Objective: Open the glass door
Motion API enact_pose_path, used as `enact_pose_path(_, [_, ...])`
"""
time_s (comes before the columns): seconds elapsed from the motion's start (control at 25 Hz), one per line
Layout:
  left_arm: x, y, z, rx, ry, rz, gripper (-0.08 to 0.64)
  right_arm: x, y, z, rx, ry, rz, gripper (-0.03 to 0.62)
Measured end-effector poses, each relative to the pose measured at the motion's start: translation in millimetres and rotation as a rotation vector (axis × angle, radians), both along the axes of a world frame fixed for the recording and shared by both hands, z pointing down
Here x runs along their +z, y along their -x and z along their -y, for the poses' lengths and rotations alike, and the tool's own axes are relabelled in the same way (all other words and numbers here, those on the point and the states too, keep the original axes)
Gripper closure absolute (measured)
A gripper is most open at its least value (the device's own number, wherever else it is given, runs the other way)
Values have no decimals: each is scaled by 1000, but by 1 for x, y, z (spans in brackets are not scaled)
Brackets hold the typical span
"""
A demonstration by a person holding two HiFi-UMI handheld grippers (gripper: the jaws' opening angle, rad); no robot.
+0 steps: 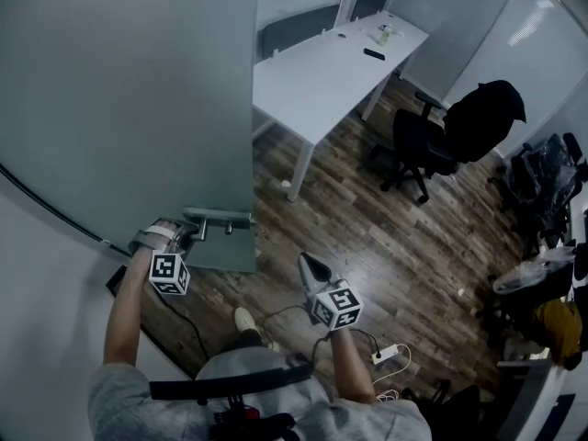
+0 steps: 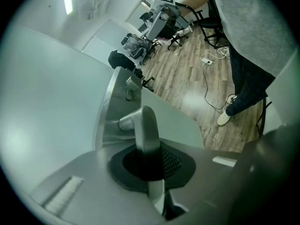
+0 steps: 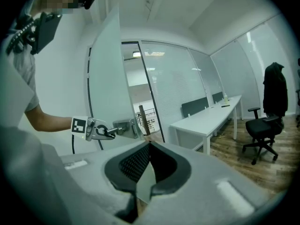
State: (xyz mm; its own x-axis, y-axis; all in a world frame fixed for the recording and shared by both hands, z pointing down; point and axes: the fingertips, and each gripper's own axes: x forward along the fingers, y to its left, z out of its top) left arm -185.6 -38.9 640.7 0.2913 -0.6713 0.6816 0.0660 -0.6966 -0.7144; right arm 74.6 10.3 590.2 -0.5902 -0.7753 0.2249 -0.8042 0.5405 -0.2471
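Note:
The frosted glass door (image 1: 129,99) fills the left of the head view and stands ajar. Its metal lock plate (image 1: 220,219) carries a lever handle (image 2: 145,125). My left gripper (image 1: 179,237) is at that lever. In the left gripper view the lever runs straight down between the dark pads, and the left gripper (image 2: 149,165) is shut on it. The right gripper view shows the door (image 3: 105,83) edge-on, with the left gripper (image 3: 105,131) on the lever. My right gripper (image 1: 310,266) hangs over the floor to the right of the door. The right gripper (image 3: 149,161) is shut on nothing.
A white desk (image 1: 322,72) stands beyond the door's edge. A black office chair with a dark jacket (image 1: 450,131) is to its right. A power strip (image 1: 388,353) and cables lie on the wood floor near my feet. More chairs and bags (image 1: 542,237) crowd the right edge.

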Motion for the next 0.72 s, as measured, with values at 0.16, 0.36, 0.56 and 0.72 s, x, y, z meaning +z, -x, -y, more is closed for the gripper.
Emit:
enact_pose_path(0.16, [-2, 1, -22, 11, -5, 10, 546, 2, -5, -13, -4, 4, 9, 592])
enact_pose_path(0.36, [-3, 7, -40, 7, -4, 30, 541, 6, -8, -24, -5, 12, 10, 592])
enact_pose_path(0.56, [-3, 11, -62, 1, -2, 51, 538, 7, -7, -41, -15, 16, 13, 592])
enact_pose_path(0.72, [-1, 14, -73, 1, -4, 57, 535, 7, -8, -48, -11, 11, 16, 592])
